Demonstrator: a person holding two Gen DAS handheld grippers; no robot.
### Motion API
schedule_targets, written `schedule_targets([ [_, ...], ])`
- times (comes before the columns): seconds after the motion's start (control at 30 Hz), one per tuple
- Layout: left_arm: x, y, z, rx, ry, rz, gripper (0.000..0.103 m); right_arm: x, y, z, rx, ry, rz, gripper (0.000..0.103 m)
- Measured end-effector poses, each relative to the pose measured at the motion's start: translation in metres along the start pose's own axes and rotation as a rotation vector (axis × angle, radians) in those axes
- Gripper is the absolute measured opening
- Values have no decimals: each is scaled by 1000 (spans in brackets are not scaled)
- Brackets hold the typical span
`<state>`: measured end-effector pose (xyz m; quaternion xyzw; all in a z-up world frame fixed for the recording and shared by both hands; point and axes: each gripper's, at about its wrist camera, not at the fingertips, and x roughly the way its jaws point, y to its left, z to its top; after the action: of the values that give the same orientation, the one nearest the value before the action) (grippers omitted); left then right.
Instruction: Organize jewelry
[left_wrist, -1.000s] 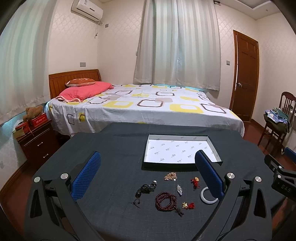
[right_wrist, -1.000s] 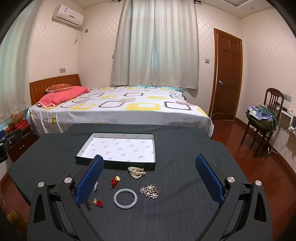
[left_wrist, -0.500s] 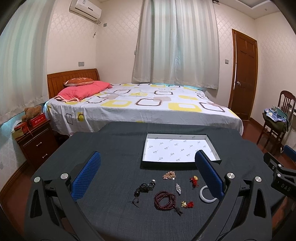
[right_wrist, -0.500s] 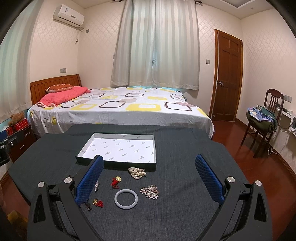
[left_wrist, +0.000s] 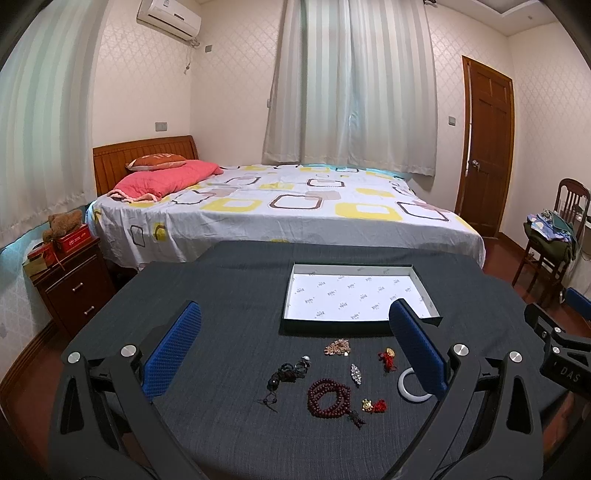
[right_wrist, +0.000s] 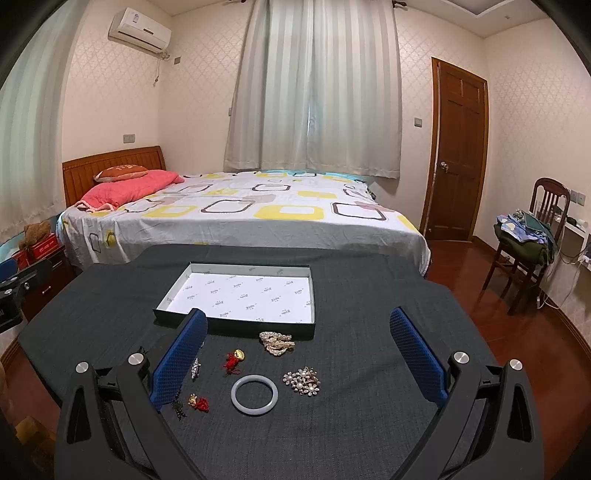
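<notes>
A bed (right_wrist: 240, 218) with a patterned sheet filled the back of the room, and in front of it stood a table (right_wrist: 369, 302) covered in dark cloth. On the far half of that cloth lay a shallow box (right_wrist: 236, 325) with a white printed lining, nothing inside it. The left gripper (left_wrist: 295, 350) hung above the near edge, its blue-padded fingers (left_wrist: 173, 350) spread wide with nothing between them; the right gripper (right_wrist: 295, 354) was likewise held wide apart and gripping nothing. All the jewelry lay loose on the cloth just in front of the box — none of it in the box. Nearest the camera in the left view was a dark red bead strand (left_wrist: 330, 398), coiled, with a black cord necklace (left_wrist: 290, 373) to its left. A pale bangle (right_wrist: 254, 394) lay flat, and just to its right sat a flower brooch (right_wrist: 302, 381) set with pearls. Close to the box's front wall was a pearl cluster (right_wrist: 277, 342), and left of that a red knot charm (right_wrist: 233, 360) with a gold bead. A second, smaller red and gold charm (right_wrist: 198, 403) lay near the right gripper's left finger, and a small silver pin (right_wrist: 195, 368) rested just beside that finger — whether touching it could not be told.
</notes>
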<state>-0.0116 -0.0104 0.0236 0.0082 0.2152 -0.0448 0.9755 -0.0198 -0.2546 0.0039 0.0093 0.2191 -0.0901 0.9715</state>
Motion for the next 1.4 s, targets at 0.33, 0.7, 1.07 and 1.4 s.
schedule_targets([
  [0.33, 0, 0, -1, 1, 0, 0, 99, 0, 0, -1, 1, -1, 1, 96],
  [0.7, 0, -1, -3, -1, 2, -3, 99, 0, 1, -2, 1, -3, 0, 96],
  [1.07, -1, -5, -9, 3, 6, -6, 99, 1, 3, -4, 1, -2, 1, 96],
  [1.4, 15, -7, -25, 22, 31, -7, 99, 17, 3, -17, 9, 17, 21, 96],
])
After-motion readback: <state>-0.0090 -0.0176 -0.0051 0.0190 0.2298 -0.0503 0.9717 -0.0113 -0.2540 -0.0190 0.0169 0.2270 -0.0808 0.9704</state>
